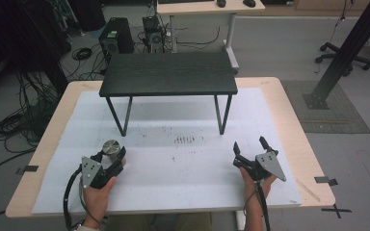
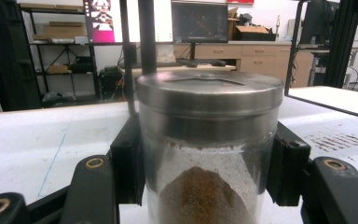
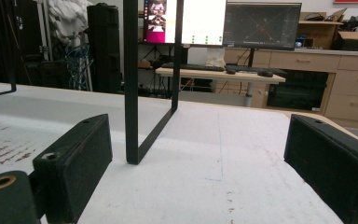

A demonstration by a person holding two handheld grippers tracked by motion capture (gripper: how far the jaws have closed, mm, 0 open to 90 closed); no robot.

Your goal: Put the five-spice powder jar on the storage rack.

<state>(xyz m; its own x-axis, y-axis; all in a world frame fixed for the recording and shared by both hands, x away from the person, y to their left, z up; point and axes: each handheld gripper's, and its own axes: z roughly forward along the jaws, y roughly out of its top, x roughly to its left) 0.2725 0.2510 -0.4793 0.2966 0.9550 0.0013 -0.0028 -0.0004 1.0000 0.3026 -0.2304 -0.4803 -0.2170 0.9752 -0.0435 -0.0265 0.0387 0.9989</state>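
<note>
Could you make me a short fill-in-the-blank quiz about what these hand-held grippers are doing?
1. The left hand-held gripper is shut on a clear jar with a ____ lid.
2. The jar holds a ____ powder.
3. The right hand-held gripper has its jaws ____, with nothing between them.
4. Behind both stands a small black ____.

Missing words: metal; brown; open; table

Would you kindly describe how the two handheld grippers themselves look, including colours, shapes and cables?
Both are black. The left gripper and right gripper each carry a grey three-cornered plate with small dark dots on top, and a black cable trails back from each along the forearm. The jaws end in blocky black pads with a rough, matte face, and brass-coloured ringed holes sit in the jaw arms. No sleeves reach the wrists.
</note>
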